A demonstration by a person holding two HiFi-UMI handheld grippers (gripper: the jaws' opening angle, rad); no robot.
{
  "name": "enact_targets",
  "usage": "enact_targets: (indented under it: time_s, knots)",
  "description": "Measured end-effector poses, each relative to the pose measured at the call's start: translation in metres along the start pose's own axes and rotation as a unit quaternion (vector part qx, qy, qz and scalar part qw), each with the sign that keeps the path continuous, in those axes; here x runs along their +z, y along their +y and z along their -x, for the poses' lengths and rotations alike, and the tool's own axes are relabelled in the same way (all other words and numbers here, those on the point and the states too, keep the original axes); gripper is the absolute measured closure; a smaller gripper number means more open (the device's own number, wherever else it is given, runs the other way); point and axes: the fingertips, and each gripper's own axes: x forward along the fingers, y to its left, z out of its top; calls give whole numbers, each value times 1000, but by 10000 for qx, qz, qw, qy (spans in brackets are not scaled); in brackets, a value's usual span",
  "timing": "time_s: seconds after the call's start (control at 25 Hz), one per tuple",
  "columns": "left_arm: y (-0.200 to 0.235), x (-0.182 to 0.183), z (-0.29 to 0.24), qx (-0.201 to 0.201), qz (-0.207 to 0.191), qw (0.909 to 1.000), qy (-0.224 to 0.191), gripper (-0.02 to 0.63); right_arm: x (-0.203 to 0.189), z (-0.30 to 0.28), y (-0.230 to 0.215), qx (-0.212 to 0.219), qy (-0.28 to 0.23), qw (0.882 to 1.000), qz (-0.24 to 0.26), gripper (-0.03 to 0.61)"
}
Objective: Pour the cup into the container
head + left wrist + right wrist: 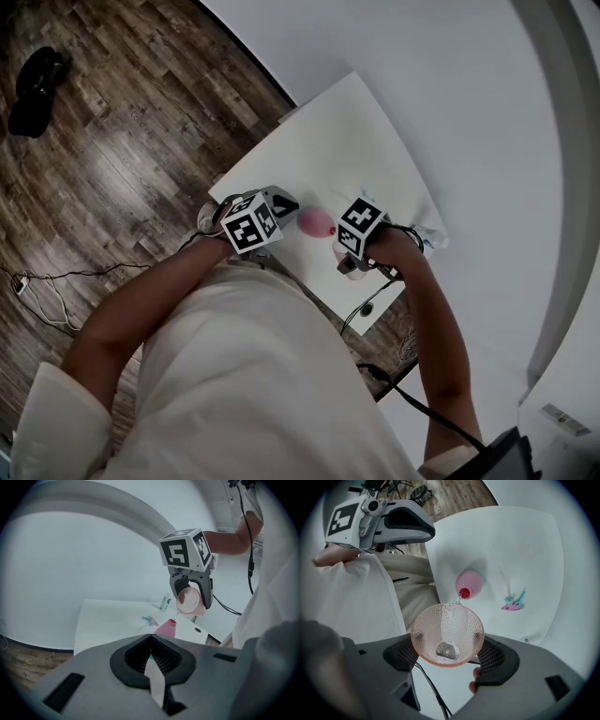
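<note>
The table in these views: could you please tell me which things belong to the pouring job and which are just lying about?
In the job:
cup, tilted in the right gripper
pink container, beneath the cup's lip

Lying about:
teal and pink clip
small bottle at the edge of the table

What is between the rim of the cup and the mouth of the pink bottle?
Only a thin stream of liquid, running from the cup into the bottle's mouth. The right gripper view shows it best.
</note>
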Motion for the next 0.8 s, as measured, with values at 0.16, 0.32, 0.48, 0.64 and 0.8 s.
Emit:
enact_targets:
  time_s: [0.16, 0.32, 0.48, 0.64, 0.8]
  knots:
    - [0, -1, 0, 4, 7, 10000, 7, 603, 0, 0, 1, 42, 23, 10000, 5, 206]
    - [0, -1, 0, 1, 12, 10000, 5, 603, 1, 0, 2, 80, 44, 10000, 21, 206]
    - [0, -1, 1, 2, 16, 10000, 5, 603, 2, 1, 3, 100, 43, 9999, 38, 206]
    - [-1, -3, 0, 1, 13, 10000, 11, 603, 3, 1, 3, 113, 64, 9999, 56, 206]
    - [-2, -3, 0, 0, 10, 10000, 12, 603, 3, 2, 5, 121, 110, 9998, 92, 206]
